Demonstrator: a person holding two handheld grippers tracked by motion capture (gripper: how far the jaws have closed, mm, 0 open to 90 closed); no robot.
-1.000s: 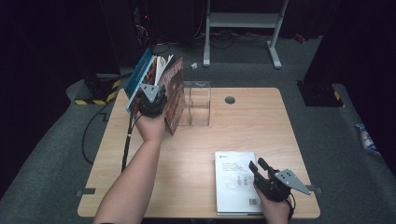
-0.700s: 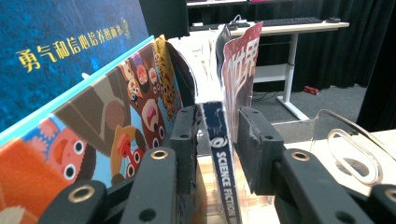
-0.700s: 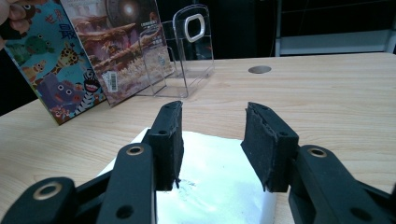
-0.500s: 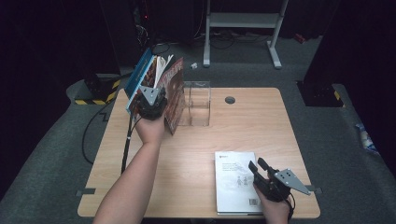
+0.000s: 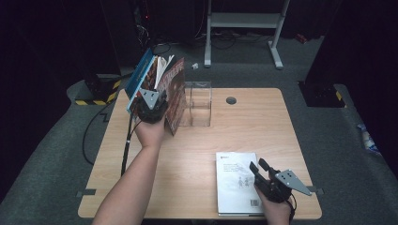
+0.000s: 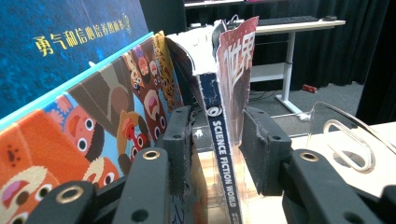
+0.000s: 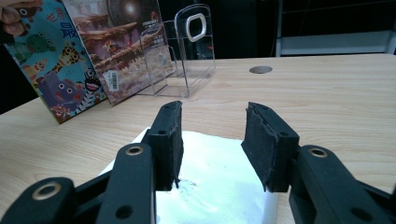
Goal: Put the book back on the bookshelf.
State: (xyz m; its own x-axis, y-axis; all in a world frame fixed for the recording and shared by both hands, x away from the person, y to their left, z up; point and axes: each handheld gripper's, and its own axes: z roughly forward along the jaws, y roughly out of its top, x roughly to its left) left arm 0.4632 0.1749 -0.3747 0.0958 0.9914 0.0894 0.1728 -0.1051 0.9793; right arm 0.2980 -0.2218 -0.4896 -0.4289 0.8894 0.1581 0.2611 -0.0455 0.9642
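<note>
Left gripper (image 5: pixel 151 107) raised far-left, right gripper (image 5: pixel 266 177) low — jaws parted

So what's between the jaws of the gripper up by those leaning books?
In the left gripper view, the left gripper has its jaws on either side of a magazine's spine, printed "Science Fiction World"; the jaws look open, with gaps at both sides.

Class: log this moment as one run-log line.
left gripper: open, jaws astride Science Fiction World magazine | right gripper: open over white booklet | clear stand: empty
</note>
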